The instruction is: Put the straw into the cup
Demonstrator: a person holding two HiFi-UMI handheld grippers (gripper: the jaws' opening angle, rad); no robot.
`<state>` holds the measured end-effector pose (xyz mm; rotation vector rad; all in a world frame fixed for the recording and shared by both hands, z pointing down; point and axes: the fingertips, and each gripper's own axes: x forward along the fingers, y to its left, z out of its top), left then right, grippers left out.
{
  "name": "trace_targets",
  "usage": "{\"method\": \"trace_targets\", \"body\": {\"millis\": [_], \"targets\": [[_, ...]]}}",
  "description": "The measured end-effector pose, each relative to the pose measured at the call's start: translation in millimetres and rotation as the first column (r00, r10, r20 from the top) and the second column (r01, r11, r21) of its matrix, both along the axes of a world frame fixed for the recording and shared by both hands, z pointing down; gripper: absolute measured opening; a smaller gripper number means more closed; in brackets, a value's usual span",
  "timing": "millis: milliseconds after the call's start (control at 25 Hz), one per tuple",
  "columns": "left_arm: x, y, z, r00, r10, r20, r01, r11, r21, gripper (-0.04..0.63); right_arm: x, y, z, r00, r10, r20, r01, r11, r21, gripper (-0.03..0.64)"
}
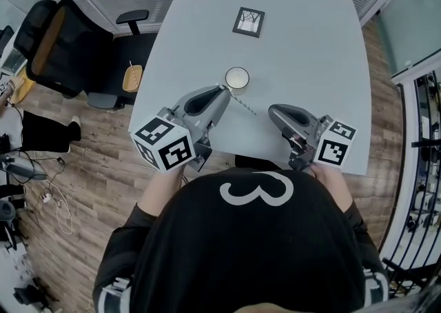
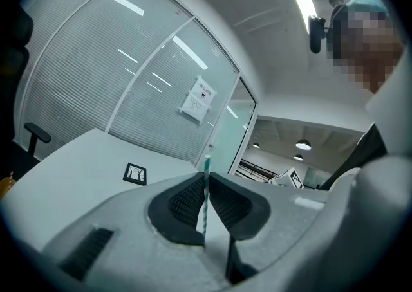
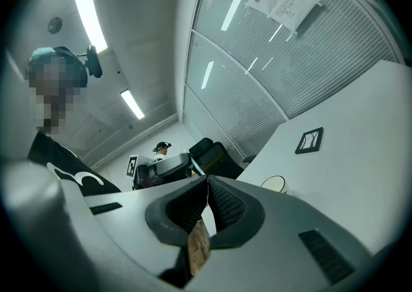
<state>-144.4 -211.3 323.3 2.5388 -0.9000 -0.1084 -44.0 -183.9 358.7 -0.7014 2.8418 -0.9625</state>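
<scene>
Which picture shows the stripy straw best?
The left gripper view: the straw stands close up, pinched between the left tongs, its stripes plain. The head view shows it small and thin, slanting from those tongs near the cup. The right gripper view shows hardly any of it.

On view were one bench (image 1: 310,63), one cup (image 1: 237,78), one straw (image 1: 242,105), one framed card (image 1: 249,21), one office chair (image 1: 62,46) and two grippers: left tongs (image 1: 220,89), right tongs (image 1: 273,111).

The straw (image 2: 205,198) is striped teal and white, the cup (image 1: 237,78) white, the table (image 1: 296,43) pale grey.
</scene>
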Motion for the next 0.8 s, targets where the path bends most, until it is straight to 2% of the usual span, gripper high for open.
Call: {"method": "trace_targets", "body": {"millis": [800], "targets": [[-10.5, -64.1, 14.2, 0.997, -0.075, 0.006, 0.075, 0.997, -0.03, 0.035, 11.6, -51.9, 18.5, 1.0, 0.006, 0.005, -0.005, 0.999, -0.047, 0.015]]}}
